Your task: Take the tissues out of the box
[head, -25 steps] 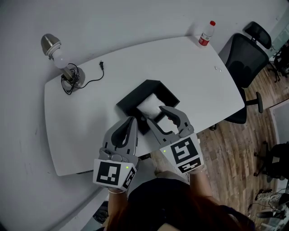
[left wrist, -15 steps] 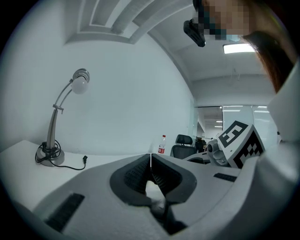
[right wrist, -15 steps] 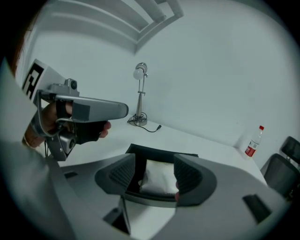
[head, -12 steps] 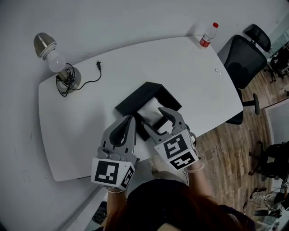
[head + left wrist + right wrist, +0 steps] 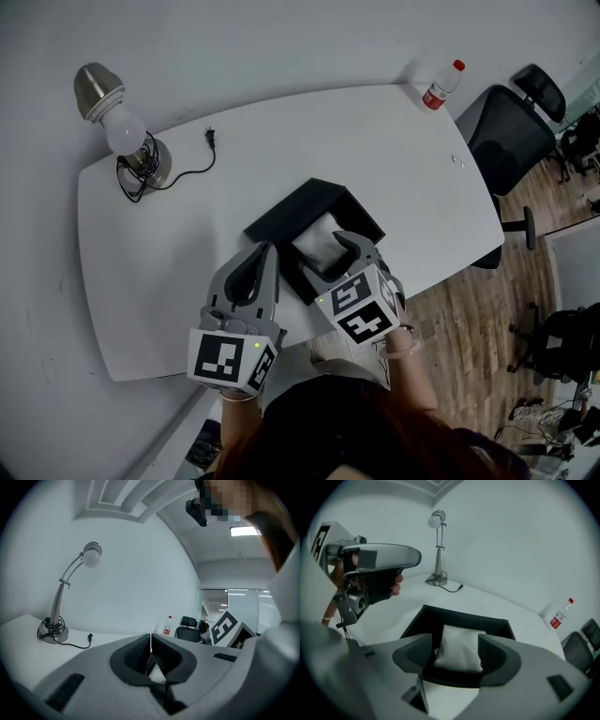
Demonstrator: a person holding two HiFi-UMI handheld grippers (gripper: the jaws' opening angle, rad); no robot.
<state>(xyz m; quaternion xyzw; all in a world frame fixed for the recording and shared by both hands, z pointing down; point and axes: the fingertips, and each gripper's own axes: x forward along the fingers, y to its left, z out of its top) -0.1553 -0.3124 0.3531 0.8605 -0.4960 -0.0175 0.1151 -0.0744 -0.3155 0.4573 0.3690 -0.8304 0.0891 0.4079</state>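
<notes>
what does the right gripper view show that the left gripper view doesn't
Only the right gripper view: the black box holding the tissue pack, between the right gripper's tongs, which have just been opening and grip nothing; the left gripper side-on with its marker cube. Only the left gripper view: the right gripper's marker cube, a ceiling light. Both: the desk lamp, the red-capped bottle, the white table.

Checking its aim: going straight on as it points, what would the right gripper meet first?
Most likely the white tissue pack in the black box. The right gripper's jaws have just been opening and frame the pack, apparently not touching it.
</notes>
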